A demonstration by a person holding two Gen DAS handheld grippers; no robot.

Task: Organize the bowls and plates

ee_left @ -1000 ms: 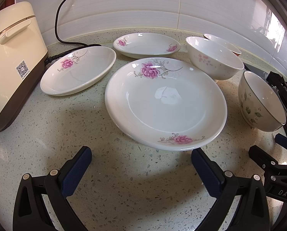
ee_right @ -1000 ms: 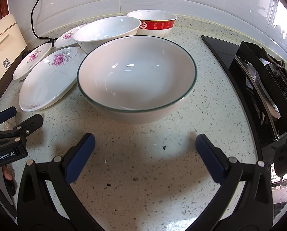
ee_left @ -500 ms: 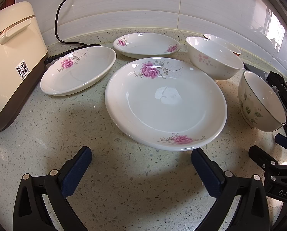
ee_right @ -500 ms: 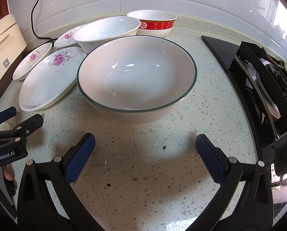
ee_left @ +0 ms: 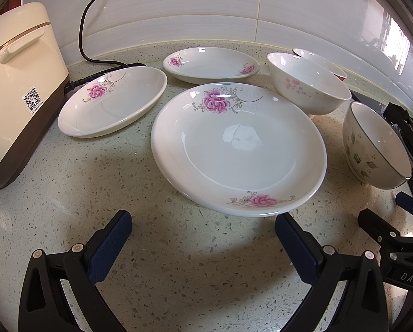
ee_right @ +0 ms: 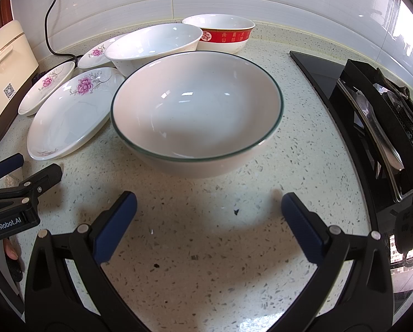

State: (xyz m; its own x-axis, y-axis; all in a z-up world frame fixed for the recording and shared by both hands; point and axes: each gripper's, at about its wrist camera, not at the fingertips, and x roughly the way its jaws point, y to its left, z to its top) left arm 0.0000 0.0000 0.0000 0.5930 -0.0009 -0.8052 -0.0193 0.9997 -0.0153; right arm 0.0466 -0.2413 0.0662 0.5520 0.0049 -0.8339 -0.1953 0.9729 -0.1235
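Note:
A large flowered plate (ee_left: 238, 149) lies just ahead of my open left gripper (ee_left: 203, 233), whose fingers hold nothing. Two smaller flowered plates (ee_left: 115, 101) (ee_left: 210, 65) sit behind it. To its right stand a white bowl with pink marks (ee_left: 309, 87), a leaf-patterned bowl (ee_left: 375, 145) and, partly hidden, a red-banded bowl (ee_left: 320, 61). In the right wrist view a green-rimmed bowl (ee_right: 196, 110) stands right before my open, empty right gripper (ee_right: 209, 207). Behind it are a white bowl (ee_right: 154, 45), the red-banded bowl (ee_right: 220, 33) and the flowered plates (ee_right: 73, 110).
A cream rice cooker (ee_left: 15, 91) with a black cord (ee_left: 86, 27) stands at the left against the tiled wall. A black gas stove (ee_right: 378, 116) borders the speckled counter (ee_right: 206, 262) on the right. The other gripper (ee_right: 15, 193) shows at the left edge.

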